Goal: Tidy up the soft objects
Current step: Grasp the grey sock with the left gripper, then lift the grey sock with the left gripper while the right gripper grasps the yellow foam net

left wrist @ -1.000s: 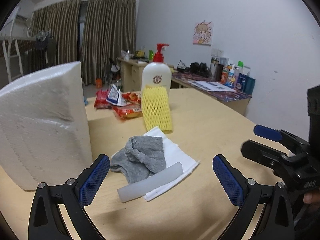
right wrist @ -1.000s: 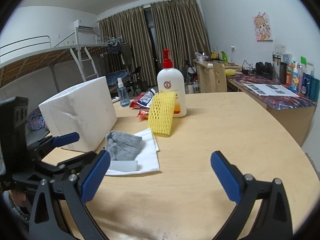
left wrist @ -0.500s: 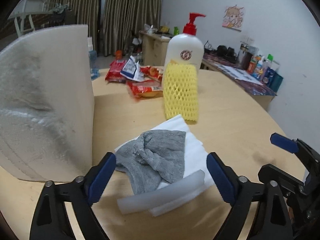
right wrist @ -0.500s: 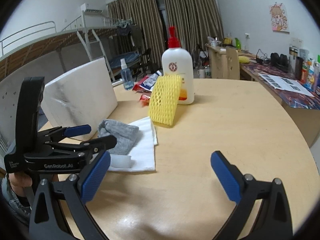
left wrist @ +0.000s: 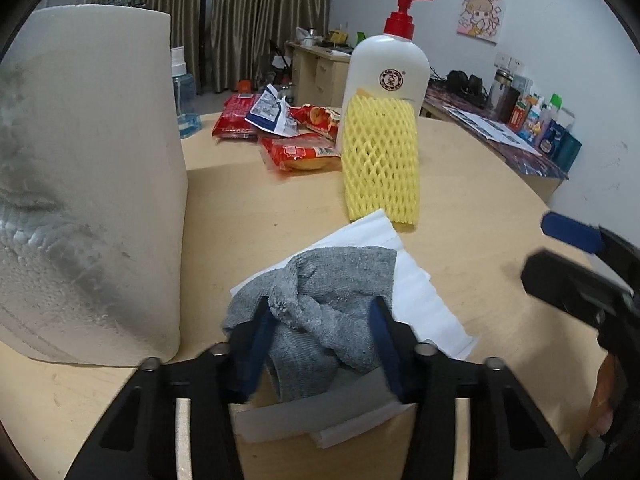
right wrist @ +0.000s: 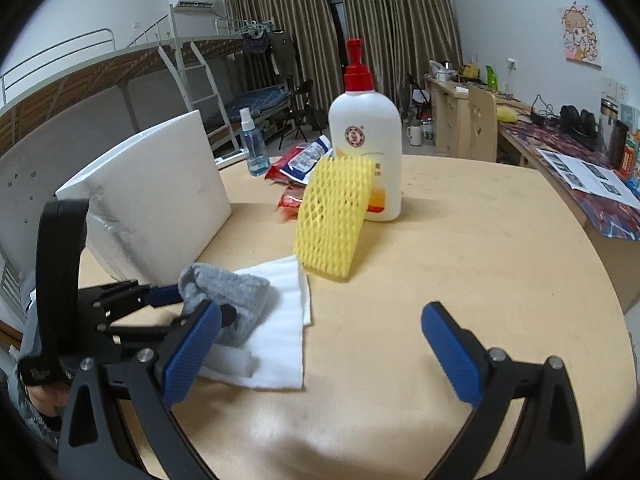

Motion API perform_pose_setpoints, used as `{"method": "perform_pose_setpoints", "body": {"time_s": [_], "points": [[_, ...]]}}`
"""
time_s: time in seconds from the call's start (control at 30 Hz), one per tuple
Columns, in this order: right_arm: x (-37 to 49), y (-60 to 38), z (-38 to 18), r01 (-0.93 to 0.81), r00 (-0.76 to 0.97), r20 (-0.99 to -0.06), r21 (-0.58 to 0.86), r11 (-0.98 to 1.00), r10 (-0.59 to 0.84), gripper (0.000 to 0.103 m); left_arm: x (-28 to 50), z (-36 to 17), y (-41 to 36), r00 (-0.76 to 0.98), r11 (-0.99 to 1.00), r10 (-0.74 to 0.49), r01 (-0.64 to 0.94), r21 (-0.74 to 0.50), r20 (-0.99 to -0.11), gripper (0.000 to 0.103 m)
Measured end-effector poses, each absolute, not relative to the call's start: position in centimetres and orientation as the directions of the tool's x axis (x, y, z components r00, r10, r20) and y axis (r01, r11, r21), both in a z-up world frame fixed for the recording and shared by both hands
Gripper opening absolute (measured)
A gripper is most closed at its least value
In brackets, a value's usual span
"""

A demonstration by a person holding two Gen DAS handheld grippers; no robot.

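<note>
My left gripper (left wrist: 320,336) jaws just closed in, pads pressing the grey sock (left wrist: 320,300) from both sides. Sock lies on a white foam sheet (right wrist: 280,312) near the table's (right wrist: 460,248) left edge, translucent tube (left wrist: 312,412) under my fingers. Foam block (left wrist: 88,184) stands tight on the left; yellow mesh sleeve (left wrist: 380,164) and pump bottle (left wrist: 386,76) behind. Right gripper (right wrist: 320,356) wide, empty, over bare table.
</note>
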State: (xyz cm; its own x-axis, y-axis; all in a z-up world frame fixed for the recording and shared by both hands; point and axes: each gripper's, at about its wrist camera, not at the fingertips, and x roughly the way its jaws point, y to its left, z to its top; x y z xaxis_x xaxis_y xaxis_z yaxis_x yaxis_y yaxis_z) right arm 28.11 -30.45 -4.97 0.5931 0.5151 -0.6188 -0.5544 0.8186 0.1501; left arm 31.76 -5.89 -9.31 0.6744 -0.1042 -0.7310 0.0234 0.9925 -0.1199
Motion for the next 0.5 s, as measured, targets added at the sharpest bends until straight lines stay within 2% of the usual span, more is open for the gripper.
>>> {"method": "perform_pose_setpoints", "body": {"time_s": [0.17, 0.2, 0.5], "points": [[29.0, -29.7, -4.9, -0.558, 0.581, -0.626, 0.16, 0.815, 0.521, 0.102, 31.9, -9.5, -6.0, 0.669, 0.994, -0.101, 0.036, -0.103, -0.736, 0.024], [29.2, -29.5, -4.9, -0.559, 0.578, -0.627, 0.161, 0.814, 0.521, 0.102, 32.0, -9.6, -5.9, 0.667, 0.994, -0.103, 0.036, -0.106, -0.738, 0.017], [30.9, -28.3, -4.7, -0.541, 0.579, -0.638, 0.165, 0.825, 0.508, 0.102, 31.0, -8.7, -5.1, 0.696, 0.982, -0.177, 0.083, -0.167, -0.696, 0.014]]}}
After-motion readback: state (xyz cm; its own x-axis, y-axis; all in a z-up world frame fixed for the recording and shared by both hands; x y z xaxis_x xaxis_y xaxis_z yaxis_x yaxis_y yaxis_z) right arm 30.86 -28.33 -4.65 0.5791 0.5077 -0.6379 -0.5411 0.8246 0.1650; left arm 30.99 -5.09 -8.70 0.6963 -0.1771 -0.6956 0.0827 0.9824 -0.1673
